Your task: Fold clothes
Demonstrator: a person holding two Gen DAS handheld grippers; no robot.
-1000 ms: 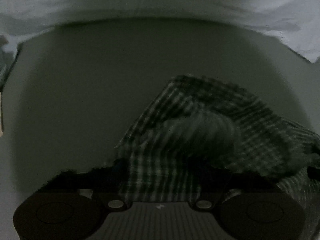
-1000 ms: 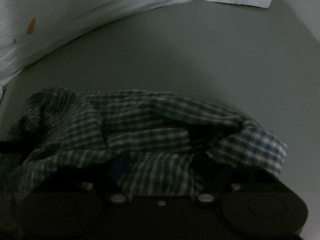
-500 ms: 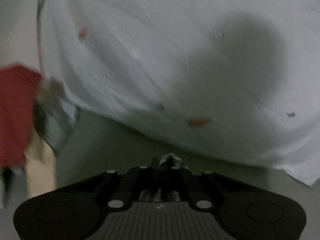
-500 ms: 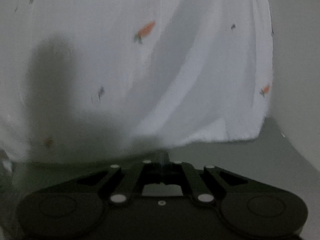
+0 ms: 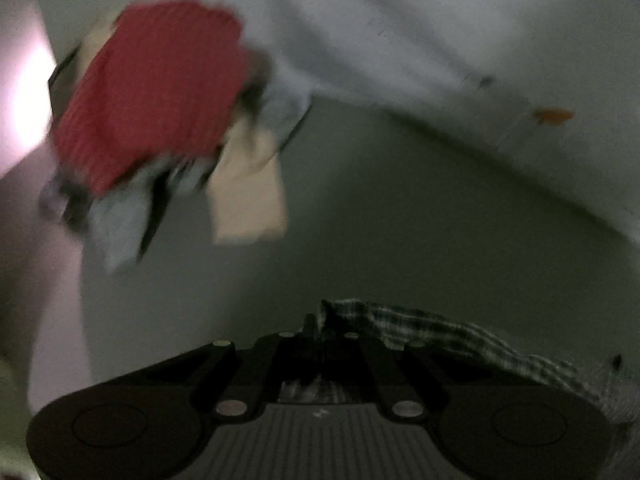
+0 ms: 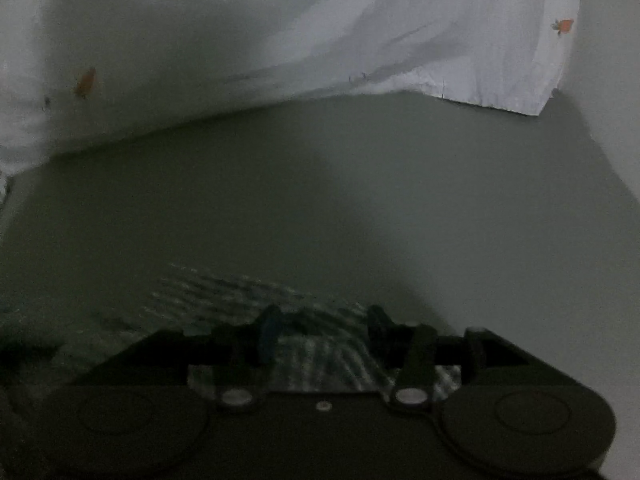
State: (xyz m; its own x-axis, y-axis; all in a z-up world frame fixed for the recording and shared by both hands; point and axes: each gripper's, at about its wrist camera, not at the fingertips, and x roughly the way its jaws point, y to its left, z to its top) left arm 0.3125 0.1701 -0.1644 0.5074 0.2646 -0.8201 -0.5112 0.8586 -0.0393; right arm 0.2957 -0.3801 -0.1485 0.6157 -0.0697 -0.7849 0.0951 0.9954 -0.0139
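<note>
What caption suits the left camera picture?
Left gripper shut on checked cloth; a blurred clothes pile beyond.

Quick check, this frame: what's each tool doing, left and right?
Left tool: closed on the dark green-and-white checked cloth.
Right tool: open, fingers apart over the same checked cloth.

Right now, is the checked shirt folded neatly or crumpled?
Crumpled: the checked shirt lies bunched in uneven ridges beside the left gripper.

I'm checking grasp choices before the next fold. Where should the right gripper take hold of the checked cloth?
Judging from the right wrist view, take the checked cloth at its near edge, coming low from the front: it lies flat and rumpled, and the open right gripper already straddles it there.
</note>
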